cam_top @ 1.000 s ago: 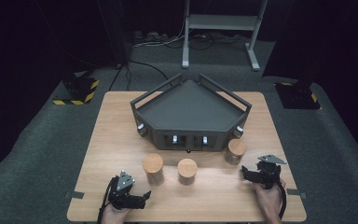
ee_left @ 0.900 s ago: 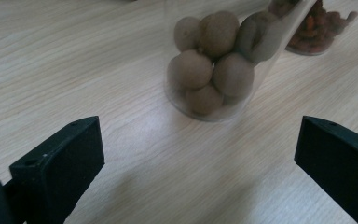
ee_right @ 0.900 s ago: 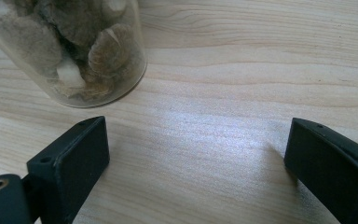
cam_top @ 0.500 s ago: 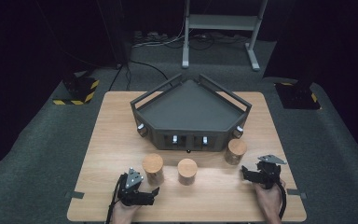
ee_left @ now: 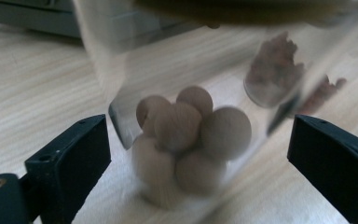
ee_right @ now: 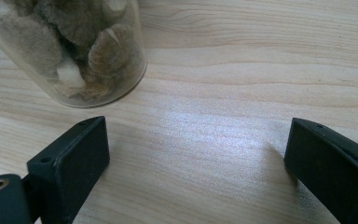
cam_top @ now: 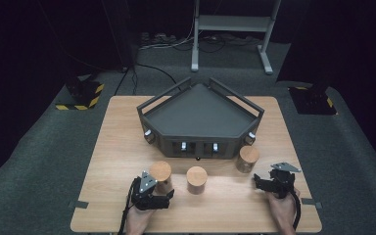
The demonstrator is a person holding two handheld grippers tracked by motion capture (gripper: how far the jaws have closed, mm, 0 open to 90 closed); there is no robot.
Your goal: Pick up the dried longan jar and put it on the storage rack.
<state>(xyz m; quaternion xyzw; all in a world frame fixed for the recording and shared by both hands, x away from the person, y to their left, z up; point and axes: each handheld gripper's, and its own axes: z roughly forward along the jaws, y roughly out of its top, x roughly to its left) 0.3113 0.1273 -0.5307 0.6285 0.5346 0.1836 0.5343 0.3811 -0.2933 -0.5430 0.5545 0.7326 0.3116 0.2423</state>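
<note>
Three glass jars with wooden lids stand in a row before a dark tray [cam_top: 176, 128]. My left gripper [cam_top: 160, 192] sits at the base of the left jar [cam_top: 160, 172]. In the left gripper view that jar [ee_left: 191, 135], blurred and full of round brown balls, stands between the two black jaws [ee_left: 198, 154]. The jaws have just been closing, and a thin gap still shows on each side. My right gripper [cam_top: 259, 182] rests open on the table, pointing left. The right jar [cam_top: 248, 159] appears in its view as a glass jar [ee_right: 70, 51] of grey-brown dried pieces, beyond the left jaw [ee_right: 196, 154].
The middle jar [cam_top: 196, 179] stands between the two grippers, close to the left jar. The five-sided tray with raised rails fills the table's far half. Bare wood lies along the front edge [cam_top: 215, 215]. Tape tabs mark the table's front corners.
My left gripper has moved right and forward, up to the left jar. The right gripper and the jars have kept their places.
</note>
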